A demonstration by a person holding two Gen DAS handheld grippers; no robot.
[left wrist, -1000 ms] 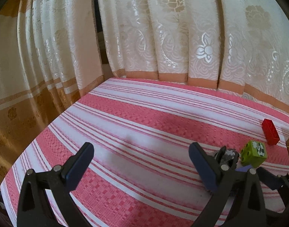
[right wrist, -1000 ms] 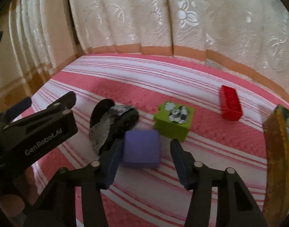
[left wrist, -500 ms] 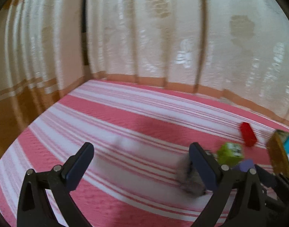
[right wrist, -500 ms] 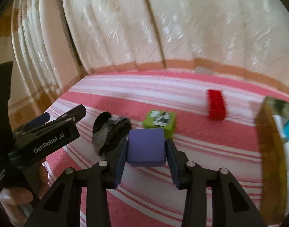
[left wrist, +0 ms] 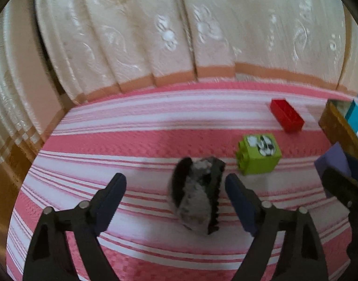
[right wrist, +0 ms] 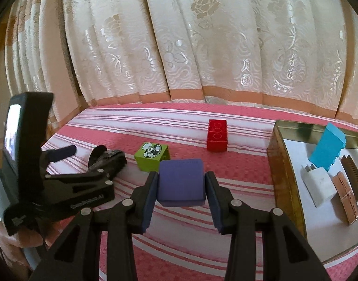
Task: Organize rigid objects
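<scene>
On the pink striped cloth (left wrist: 136, 145), the left wrist view has the left gripper (left wrist: 175, 195) with its jaws closing around a blurred grey-and-black hair clip (left wrist: 196, 196), the pads not yet touching it. Just beyond lies a green block (left wrist: 258, 154), farther off a red brick (left wrist: 287, 115).

From the right wrist view, the right gripper (right wrist: 181, 185) is clamped on a purple cube (right wrist: 181, 182), lifted off the cloth. A gold tin (right wrist: 278, 164) sits to the right, holding a blue block (right wrist: 327, 149), a white piece (right wrist: 319, 185) and a brush (right wrist: 353, 175). Cream curtains (right wrist: 179, 42) hang behind.
</scene>
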